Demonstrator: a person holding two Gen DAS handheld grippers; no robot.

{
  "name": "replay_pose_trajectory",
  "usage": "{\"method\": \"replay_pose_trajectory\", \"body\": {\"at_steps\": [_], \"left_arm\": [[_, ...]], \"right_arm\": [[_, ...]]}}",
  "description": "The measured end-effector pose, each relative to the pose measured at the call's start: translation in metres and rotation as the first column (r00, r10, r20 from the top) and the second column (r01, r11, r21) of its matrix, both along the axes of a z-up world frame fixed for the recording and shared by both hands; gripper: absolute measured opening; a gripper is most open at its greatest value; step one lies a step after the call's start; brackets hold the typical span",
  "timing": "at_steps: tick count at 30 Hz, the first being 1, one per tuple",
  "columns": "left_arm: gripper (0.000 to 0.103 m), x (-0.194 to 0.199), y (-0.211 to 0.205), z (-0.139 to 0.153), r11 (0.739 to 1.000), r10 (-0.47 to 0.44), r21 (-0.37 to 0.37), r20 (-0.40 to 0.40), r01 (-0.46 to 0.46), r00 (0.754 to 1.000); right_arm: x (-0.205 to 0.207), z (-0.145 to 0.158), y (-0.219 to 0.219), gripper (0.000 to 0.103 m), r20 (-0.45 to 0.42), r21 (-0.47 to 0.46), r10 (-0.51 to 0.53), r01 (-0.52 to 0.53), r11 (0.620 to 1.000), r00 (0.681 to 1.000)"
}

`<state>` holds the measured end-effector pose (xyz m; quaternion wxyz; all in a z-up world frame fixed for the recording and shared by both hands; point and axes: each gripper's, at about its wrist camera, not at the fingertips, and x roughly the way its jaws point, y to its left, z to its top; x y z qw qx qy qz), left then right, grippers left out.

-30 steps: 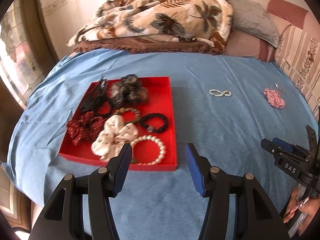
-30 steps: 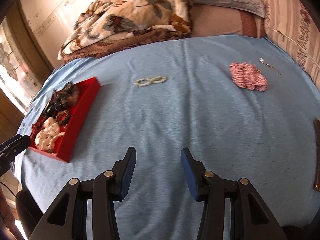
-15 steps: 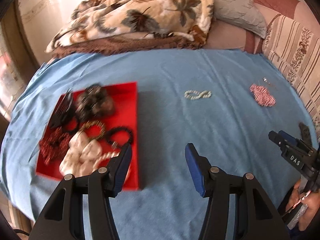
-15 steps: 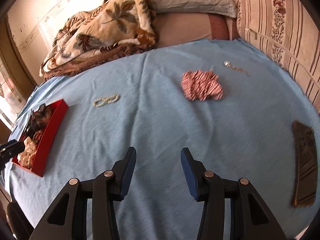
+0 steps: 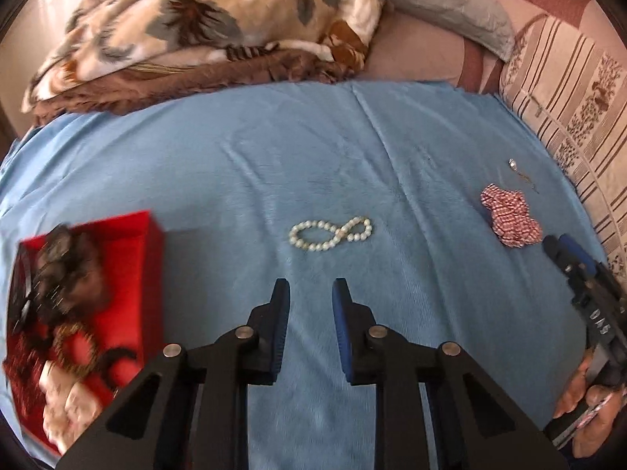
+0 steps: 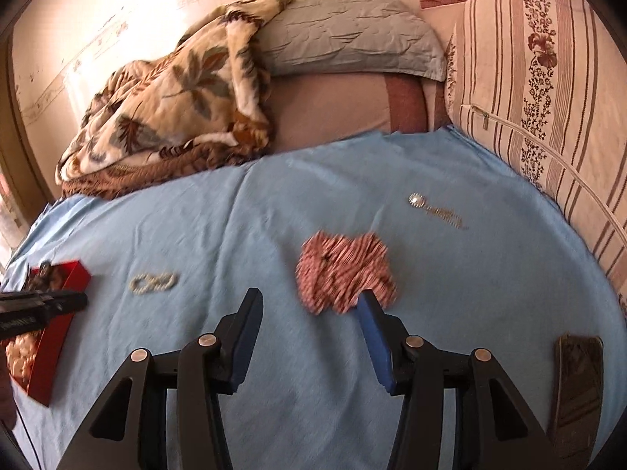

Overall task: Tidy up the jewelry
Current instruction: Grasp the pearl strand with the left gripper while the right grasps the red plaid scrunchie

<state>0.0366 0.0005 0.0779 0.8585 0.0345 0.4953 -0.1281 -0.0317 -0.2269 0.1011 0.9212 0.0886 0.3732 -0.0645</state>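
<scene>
- Left gripper: jaws just narrowed, small gap left, nothing between; not clamped on anything. Swung off the tray, now aimed at pearls.
- Pearls: white strand, figure-eight, flat on sheet, mid-bed, just beyond left tips. Not touched yet.
- Tray: red, near left; was dead ahead of left gripper 1 s ago, now at left edge of that view, blurred. Holds scrunchies, bracelets, dark clips – several pcs already filed.
- Right gripper: jaws apart, about mid-width, empty. Closer to scrunchie than 1 s ago.
- Scrunchie: red/white check, right of centre; right finger overlaps its near edge in view, contact can't tell.
- Pin: small silver pc w/ chain, far right, just beyond scrunchie. Loose.
- Phone: dark, near right edge of bed. Not jewelry.
- Blanket, pillows: far end, no part in task.
- Status, est.: tray drop done; both grippers out for next pickups – left for pearls, right for scrunchie. Three loose pcs left.
- Risk, est.: narrow left gap may need reopening to span strand; beads slippery, could slide.
</scene>
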Motion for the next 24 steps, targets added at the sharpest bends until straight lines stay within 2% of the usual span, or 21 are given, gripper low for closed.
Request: {"method": "replay_pose_trajectory", "body": {"at_steps": [4,8,12,14,17,18,19,21,22,24], "left_arm": [[0.021,0.024,-0.015,-0.018,0.999,-0.037,0.022,-0.005,0.037,0.999],[0.021,0.043,-0.029,-0.037,0.996,-0.085,0.022,-0.03,0.086,0.996],[0.022,0.048,-0.038,-0.044,0.991,-0.123,0.048,-0.005,0.123,0.992],[0.022,0.051,-0.041,-0.049,0.989,-0.143,0.018,-0.035,0.144,0.989],[0.022,0.048,-0.046,-0.051,0.986,-0.157,0.056,-0.019,0.158,0.987],[0.017,0.047,-0.047,-0.051,0.985,-0.161,0.059,-0.017,0.162,0.987],[0.005,0.048,-0.047,-0.051,0.986,-0.16,0.049,-0.022,0.161,0.987],[0.005,0.05,-0.047,-0.05,0.988,-0.147,0.034,-0.035,0.148,0.989],[0.005,0.05,-0.046,-0.049,0.989,-0.143,0.018,-0.046,0.144,0.989],[0.005,0.049,-0.046,-0.046,0.99,-0.141,0.001,-0.055,0.141,0.989]], "right_arm": [[0.016,-0.011,-0.022,0.055,-0.002,0.033,-0.037,0.037,0.999,0.999],[0.026,-0.02,-0.037,0.06,-0.017,0.084,-0.056,0.057,0.995,0.998],[0.038,-0.026,-0.041,0.066,-0.016,0.087,-0.056,0.057,0.995,0.998],[0.045,-0.03,-0.04,0.066,-0.023,0.084,-0.048,0.05,0.995,0.999],[0.055,-0.037,-0.037,0.066,-0.047,0.09,-0.026,0.03,0.996,0.999],[0.057,-0.04,-0.037,0.066,-0.056,0.094,-0.022,0.027,0.995,0.998],[0.059,-0.043,-0.037,0.066,-0.065,0.102,-0.021,0.027,0.994,0.998],[0.062,-0.045,-0.039,0.065,-0.073,0.123,-0.017,0.026,0.992,0.997],[0.063,-0.047,-0.041,0.061,-0.078,0.139,-0.016,0.027,0.99,0.997],[0.064,-0.05,-0.044,0.028,-0.091,0.166,-0.011,0.026,0.986,0.996]]}}
